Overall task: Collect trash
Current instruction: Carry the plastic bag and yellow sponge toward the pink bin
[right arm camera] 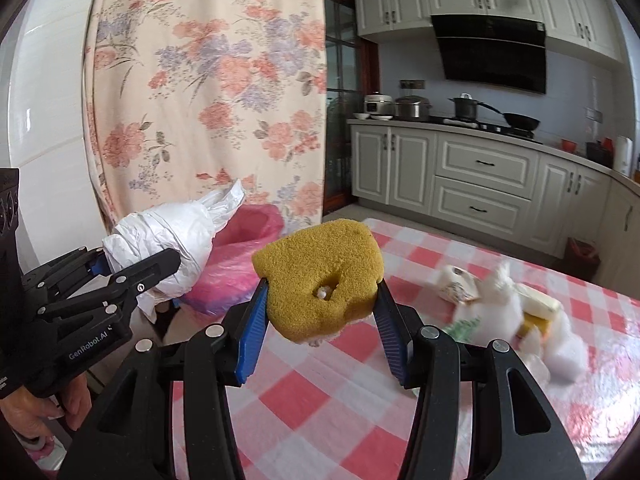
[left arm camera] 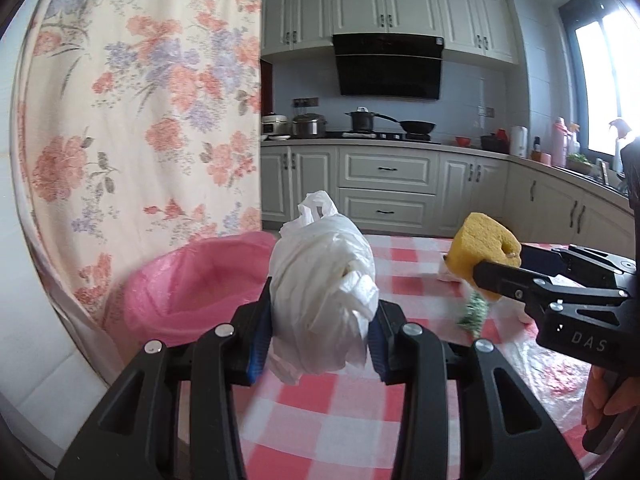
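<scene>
The left tool [left arm camera: 322, 332] is clamped on a crumpled white plastic bag [left arm camera: 324, 296], held up above the checked worktop [left arm camera: 320, 412]. The right tool [right arm camera: 320, 312] grips a yellow sponge [right arm camera: 320, 276] between its blue pads, its jaws partly closed around it, also lifted clear of the worktop. A bin lined with a pink bag [left arm camera: 192, 280] stands just beyond the left tool, beside a flowered curtain [left arm camera: 160, 100]. More scraps [right arm camera: 516, 308] lie blurred on the worktop to the right.

A crumpled white plastic bag [left arm camera: 324, 292] and a yellow sponge [right arm camera: 320, 280], both clamped aloft near the pink-lined bin [left arm camera: 192, 280].
</scene>
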`<state>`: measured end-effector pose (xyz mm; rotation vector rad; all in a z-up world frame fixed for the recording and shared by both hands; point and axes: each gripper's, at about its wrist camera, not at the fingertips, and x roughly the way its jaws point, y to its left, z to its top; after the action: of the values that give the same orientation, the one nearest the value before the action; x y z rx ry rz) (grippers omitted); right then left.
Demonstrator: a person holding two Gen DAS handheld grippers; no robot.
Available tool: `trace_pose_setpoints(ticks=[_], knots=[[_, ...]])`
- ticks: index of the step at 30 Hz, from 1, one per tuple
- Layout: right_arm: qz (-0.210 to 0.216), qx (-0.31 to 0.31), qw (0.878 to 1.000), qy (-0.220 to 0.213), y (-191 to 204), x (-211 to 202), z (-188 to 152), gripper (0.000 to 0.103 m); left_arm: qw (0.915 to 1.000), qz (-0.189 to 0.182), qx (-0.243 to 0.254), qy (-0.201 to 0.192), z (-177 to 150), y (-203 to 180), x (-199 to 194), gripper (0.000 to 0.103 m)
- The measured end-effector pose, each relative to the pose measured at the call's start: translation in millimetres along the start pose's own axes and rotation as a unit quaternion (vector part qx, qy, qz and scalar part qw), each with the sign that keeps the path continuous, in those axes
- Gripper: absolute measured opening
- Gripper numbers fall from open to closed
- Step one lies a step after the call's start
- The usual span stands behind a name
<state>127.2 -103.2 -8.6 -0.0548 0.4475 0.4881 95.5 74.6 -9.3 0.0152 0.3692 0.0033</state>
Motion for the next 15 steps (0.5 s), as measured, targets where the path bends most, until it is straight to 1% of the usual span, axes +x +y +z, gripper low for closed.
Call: trace_pose_setpoints(ticks=[7, 15], knots=[[0.042, -0.018, 0.999, -0.001, 25, 49, 32, 0.049, 0.9988, 0.047, -0.014, -0.001, 15, 53, 17, 0.04], [0.084, -0.026, 0.996, 0.012, 45, 112, 65, 0.049, 0.9958, 0.082, -0.032, 0.026, 24, 108, 61, 0.04]])
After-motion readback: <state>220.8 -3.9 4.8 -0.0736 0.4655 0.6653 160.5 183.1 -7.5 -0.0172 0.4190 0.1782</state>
